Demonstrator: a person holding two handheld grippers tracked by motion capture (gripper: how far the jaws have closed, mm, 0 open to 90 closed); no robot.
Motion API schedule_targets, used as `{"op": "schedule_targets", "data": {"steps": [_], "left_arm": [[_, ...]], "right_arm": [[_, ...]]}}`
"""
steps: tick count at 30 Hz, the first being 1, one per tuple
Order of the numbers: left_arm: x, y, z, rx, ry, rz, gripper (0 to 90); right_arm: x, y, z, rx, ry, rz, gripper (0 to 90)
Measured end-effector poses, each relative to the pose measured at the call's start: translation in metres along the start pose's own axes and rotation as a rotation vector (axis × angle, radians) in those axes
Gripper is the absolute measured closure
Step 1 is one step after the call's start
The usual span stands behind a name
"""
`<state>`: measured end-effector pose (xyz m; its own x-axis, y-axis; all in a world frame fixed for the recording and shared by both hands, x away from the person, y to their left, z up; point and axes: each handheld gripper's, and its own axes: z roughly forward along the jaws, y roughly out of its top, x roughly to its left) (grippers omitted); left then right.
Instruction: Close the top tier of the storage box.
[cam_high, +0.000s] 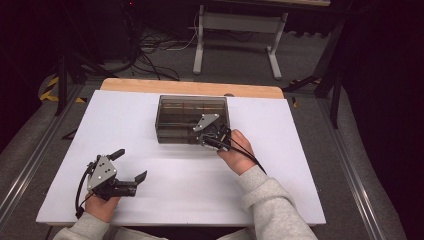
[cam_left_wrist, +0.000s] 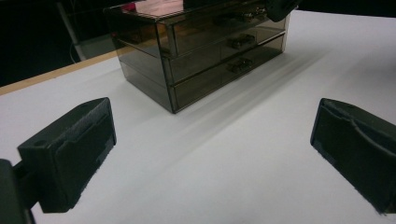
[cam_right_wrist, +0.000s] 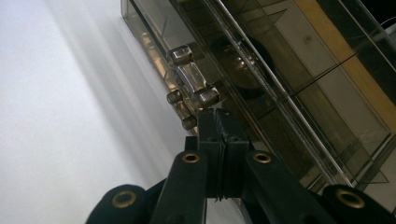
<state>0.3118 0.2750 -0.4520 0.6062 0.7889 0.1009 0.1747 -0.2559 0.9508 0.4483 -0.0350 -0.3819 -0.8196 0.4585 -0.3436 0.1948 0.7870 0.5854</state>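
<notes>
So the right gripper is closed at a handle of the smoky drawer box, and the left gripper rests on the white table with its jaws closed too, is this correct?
Not quite: the left gripper has its jaws wide open, with bare white table between them, as the left gripper view shows. The rest holds: the right gripper is closed at a handle of the smoky drawer box.

We see a smoky brown, see-through drawer box (cam_high: 192, 117) with 3 drawers, each with a clear, glossy handle (cam_right_wrist: 191, 77). The table (cam_high: 150, 200) under it is plain white, with a light wooden edge (cam_high: 190, 87) at the far side. Both the left gripper (cam_high: 129, 167) and the right gripper (cam_right_wrist: 217, 116) have matte black jaws, and each carries a grey plate dotted with dark screws. Brass-coloured rivets sit on the right gripper's black links. The sleeve (cam_high: 272, 205) is pale grey.
</notes>
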Motion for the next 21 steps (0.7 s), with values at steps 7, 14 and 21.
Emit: {"op": "schedule_targets", "data": {"steps": [7, 14, 21], "left_arm": [[-0.0001, 0.0, -0.0001, 0.001, -0.001, 0.0, 1.0], [0.0, 0.0001, -0.0002, -0.001, 0.0, 0.001, 1.0], [0.0, 0.0002, -0.0003, 0.002, 0.0, 0.002, 1.0]], "right_arm": [[-0.0003, 0.0004, 0.0039, -0.012, -0.03, 0.007, 90.0], [-0.0021, 0.0007, 0.0077, -0.017, -0.075, 0.021, 90.0], [-0.0025, 0.0005, 0.0066, -0.014, -0.063, 0.035, 86.9]]}}
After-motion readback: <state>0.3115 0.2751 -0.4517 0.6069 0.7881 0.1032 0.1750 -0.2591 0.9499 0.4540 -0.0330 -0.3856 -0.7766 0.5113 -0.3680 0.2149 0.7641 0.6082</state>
